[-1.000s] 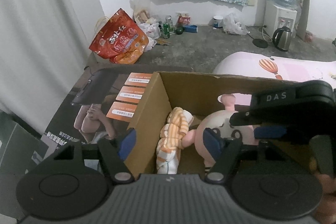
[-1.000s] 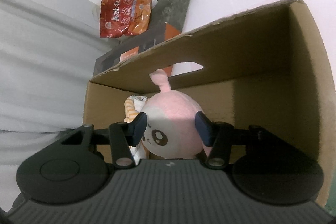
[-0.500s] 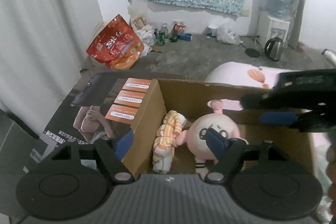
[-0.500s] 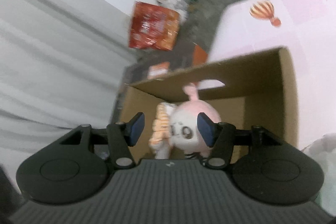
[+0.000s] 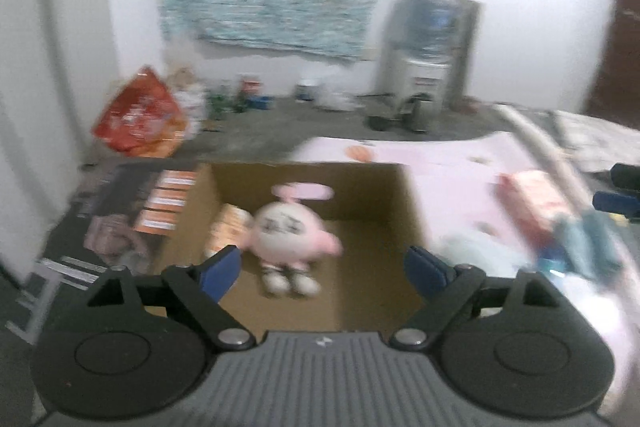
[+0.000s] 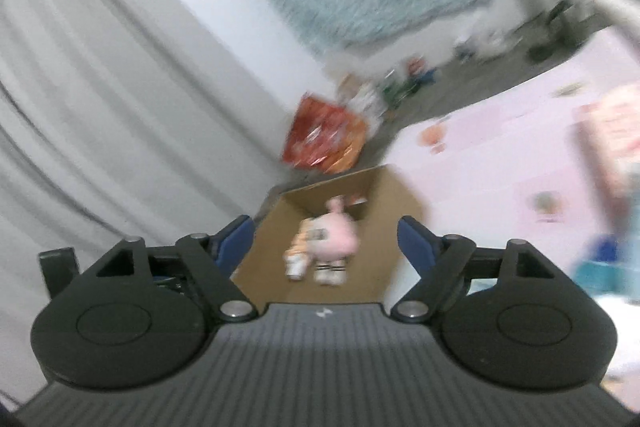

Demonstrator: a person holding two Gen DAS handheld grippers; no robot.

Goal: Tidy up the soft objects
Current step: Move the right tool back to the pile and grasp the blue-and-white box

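Both pictures are smeared by motion, yet the layout reads well enough. The cardboard box (image 5: pixel 404 211) stands open at the near left edge of the pink bed (image 5: pixel 452 163), and inside it the round pink plush (image 5: pixel 288 235) sits upright against the far-left part of the floor, touching a striped orange-and-white soft toy (image 5: pixel 226 231) wedged between it and the left wall. The left gripper (image 5: pixel 324 267) hangs above the box's near rim with its jaws opening and nothing between them; the right gripper (image 6: pixel 324 241) is likewise opening and empty, looking at the same box from farther back and tilted. What the next move seems to turn on lies to the right: loose items lie on the bed right of the box, a reddish packet-like shape (image 5: pixel 536 195) farther off and a pale bluish-white soft lump (image 5: pixel 480 251) just beside the box's right wall. The reddish thing appears to run from far left to near right. The right gripper's blue tip shows at the right edge of the left wrist view, close to those items, so the right hand looks the nearer one for a pick. The blur hides what these items are, their edges, and whether they touch; the box's right half looks bare, though its near floor is cut off by the gripper body.
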